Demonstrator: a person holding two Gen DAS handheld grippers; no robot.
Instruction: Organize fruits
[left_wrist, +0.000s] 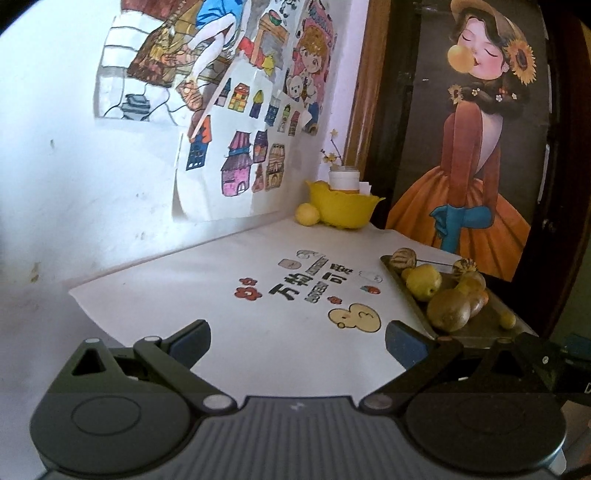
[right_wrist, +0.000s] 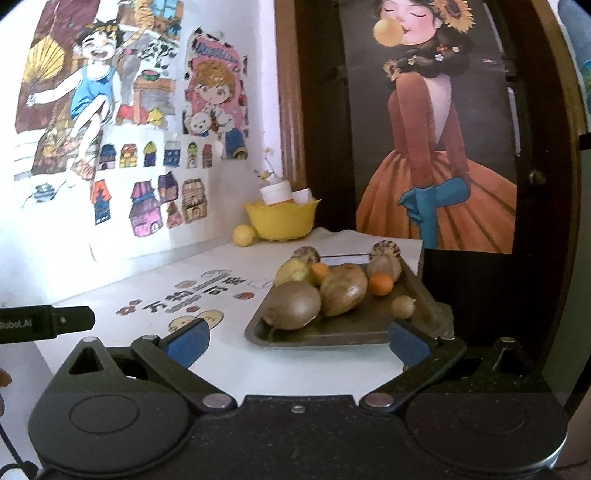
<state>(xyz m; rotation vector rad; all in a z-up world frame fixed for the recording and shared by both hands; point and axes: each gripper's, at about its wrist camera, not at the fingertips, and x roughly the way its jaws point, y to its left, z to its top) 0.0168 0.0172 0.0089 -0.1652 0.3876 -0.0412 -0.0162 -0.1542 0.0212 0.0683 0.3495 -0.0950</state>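
A dark metal tray (right_wrist: 332, 332) holds several fruits: a large kiwi (right_wrist: 293, 304), a brown oval fruit (right_wrist: 343, 290), a yellow pear-like fruit (right_wrist: 293, 271), two small oranges (right_wrist: 380, 284) and two striped round fruits (right_wrist: 384, 254). The same tray (left_wrist: 480, 325) lies right of my left gripper. A yellow bowl (right_wrist: 282, 218) stands at the back corner with a lemon (right_wrist: 243, 234) beside it. My right gripper (right_wrist: 295, 341) is open just before the tray's near edge. Over the white mat, my left gripper (left_wrist: 295, 341) is open and holds nothing.
A white printed mat (left_wrist: 258, 295) covers the table. A white jar with small flowers (right_wrist: 275, 192) stands behind the bowl. Drawings hang on the left wall, and a large poster (right_wrist: 436, 147) leans behind the tray. The left gripper's body (right_wrist: 44, 323) shows at the left edge.
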